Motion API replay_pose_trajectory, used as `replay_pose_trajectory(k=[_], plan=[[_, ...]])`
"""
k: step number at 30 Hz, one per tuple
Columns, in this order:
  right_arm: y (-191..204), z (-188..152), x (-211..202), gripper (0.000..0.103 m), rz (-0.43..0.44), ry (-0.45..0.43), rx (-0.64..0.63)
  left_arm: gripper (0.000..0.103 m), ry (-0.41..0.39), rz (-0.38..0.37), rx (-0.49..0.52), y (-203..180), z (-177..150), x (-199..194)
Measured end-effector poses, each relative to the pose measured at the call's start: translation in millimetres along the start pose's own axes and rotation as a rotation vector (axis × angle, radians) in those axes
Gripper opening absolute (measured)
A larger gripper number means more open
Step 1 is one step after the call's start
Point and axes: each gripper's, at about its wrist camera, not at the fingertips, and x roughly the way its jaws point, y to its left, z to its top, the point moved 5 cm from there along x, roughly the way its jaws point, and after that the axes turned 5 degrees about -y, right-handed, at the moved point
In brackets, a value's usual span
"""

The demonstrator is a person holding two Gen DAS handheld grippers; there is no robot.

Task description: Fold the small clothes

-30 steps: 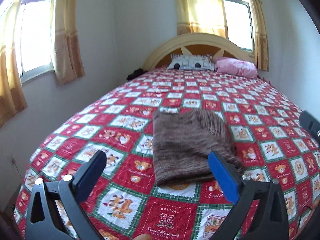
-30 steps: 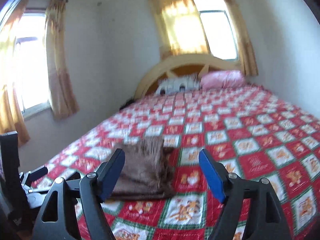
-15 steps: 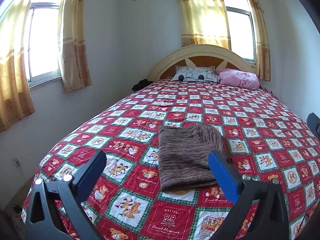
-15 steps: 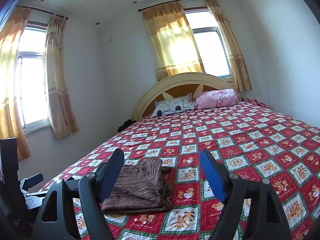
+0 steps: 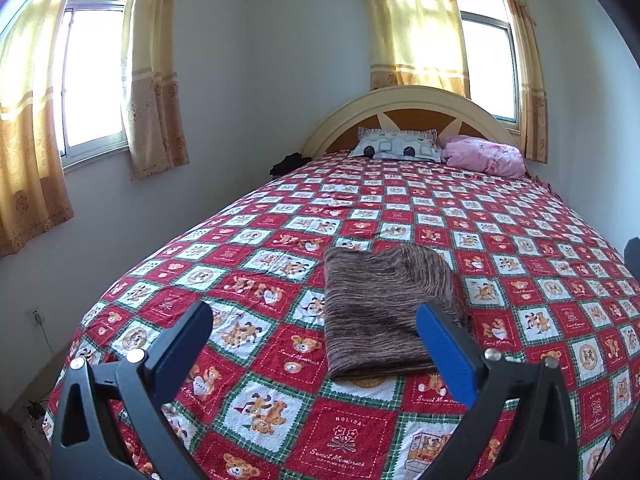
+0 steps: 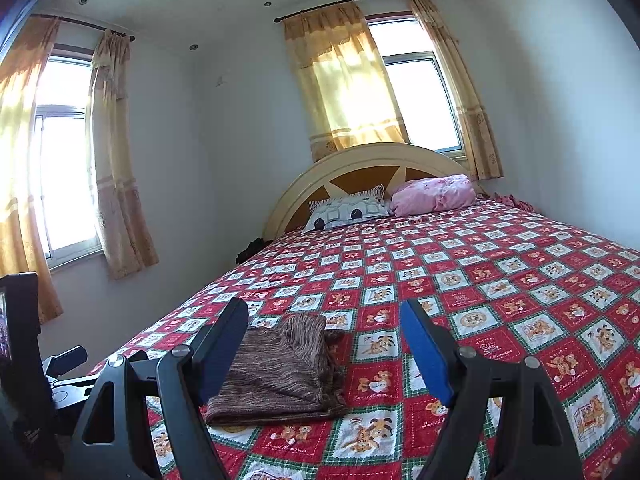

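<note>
The left gripper (image 5: 314, 330) hangs wide open and empty. Ahead, right of its centre, the folded brown striped knit garment (image 5: 380, 312) lies on the red patchwork bedspread (image 5: 520, 240), long axis near-to-far. The right gripper (image 6: 324, 336) is likewise wide open and empty, and the garment lies toward its left; the left gripper looks nearer.

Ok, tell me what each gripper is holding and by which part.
Nothing is held. The left gripper and right gripper both stand open and empty, and the folded brown garment lies free on the bedspread.

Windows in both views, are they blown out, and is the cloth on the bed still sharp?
Left wrist view: windows glare white, cloth sharp, walls bowed by fisheye. Right wrist view: windows also blown out, cloth clear though dimmer, corners vignetted.
</note>
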Motion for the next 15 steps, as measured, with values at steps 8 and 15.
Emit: replay_pose_trajectory(k=[8, 15], plan=[[2.4, -2.5, -0.6, 0.079, 0.004, 0.0, -0.008, 0.103, 0.008, 0.004, -0.015, 5.4, 0.3, 2.5], [0.2, -4.4, -0.6, 0.079, 0.004, 0.01, 0.006, 0.103, -0.015, 0.001, -0.005, 3.3, 1.3, 1.5]])
